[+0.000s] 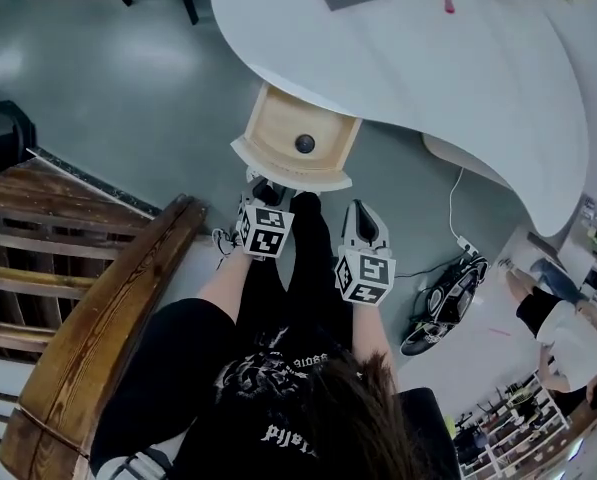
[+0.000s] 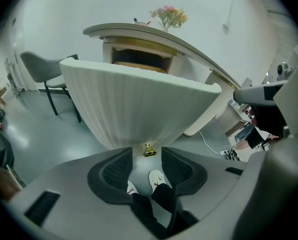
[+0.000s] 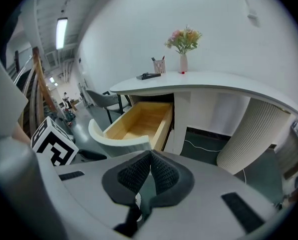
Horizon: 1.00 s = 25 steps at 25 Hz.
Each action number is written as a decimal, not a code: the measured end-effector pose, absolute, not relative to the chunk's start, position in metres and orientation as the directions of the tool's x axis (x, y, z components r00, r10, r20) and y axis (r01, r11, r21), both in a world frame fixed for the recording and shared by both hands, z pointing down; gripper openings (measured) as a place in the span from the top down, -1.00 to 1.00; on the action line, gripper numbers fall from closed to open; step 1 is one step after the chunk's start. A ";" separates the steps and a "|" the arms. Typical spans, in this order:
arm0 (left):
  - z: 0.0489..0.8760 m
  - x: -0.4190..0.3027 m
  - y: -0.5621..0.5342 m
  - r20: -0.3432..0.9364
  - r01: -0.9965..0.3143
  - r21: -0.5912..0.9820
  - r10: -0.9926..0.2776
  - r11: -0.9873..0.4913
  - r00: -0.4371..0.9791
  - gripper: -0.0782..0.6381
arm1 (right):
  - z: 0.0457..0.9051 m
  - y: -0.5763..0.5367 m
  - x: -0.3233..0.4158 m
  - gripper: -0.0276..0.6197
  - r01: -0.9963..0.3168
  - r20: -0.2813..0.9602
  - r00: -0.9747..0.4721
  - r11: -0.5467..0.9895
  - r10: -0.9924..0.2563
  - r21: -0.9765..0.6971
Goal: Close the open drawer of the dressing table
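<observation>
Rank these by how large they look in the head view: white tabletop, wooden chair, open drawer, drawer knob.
1-2. white tabletop and wooden chair: alike in area, and the chair is nearer the camera, so I leave them unranked.
3. open drawer
4. drawer knob

Drawer white with a ribbed front, pale wood inside, knob brass-gold; bench white; floor grey; marker cubes black-and-white squares; flowers pink and yellow

The drawer juts from the dressing table, a vase on top.
</observation>
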State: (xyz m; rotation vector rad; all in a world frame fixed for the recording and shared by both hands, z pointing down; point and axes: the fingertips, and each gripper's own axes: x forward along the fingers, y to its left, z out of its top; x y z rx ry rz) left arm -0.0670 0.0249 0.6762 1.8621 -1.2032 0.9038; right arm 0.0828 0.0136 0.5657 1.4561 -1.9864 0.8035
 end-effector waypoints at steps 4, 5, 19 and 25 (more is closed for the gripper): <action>0.677 -0.063 0.016 0.847 -0.939 0.205 -0.431 -0.275 0.311 0.28 | 0.571 0.017 0.084 0.83 -0.962 0.738 -0.258 0.237 -0.623 -0.136; 0.678 -0.063 0.015 0.848 -0.942 0.214 -0.430 -0.257 0.310 0.28 | 0.572 0.017 0.084 0.83 -0.963 0.739 -0.256 0.230 -0.623 -0.140; 0.695 -0.062 0.012 0.888 -0.956 0.206 -0.371 -0.208 0.272 0.31 | 0.571 0.012 0.088 0.83 -0.971 0.733 -0.236 0.179 -0.638 -0.158; 0.693 -0.062 0.010 0.883 -0.954 0.221 -0.374 -0.201 0.283 0.38 | 0.572 0.015 0.086 0.83 -0.974 0.734 -0.226 0.153 -0.641 -0.167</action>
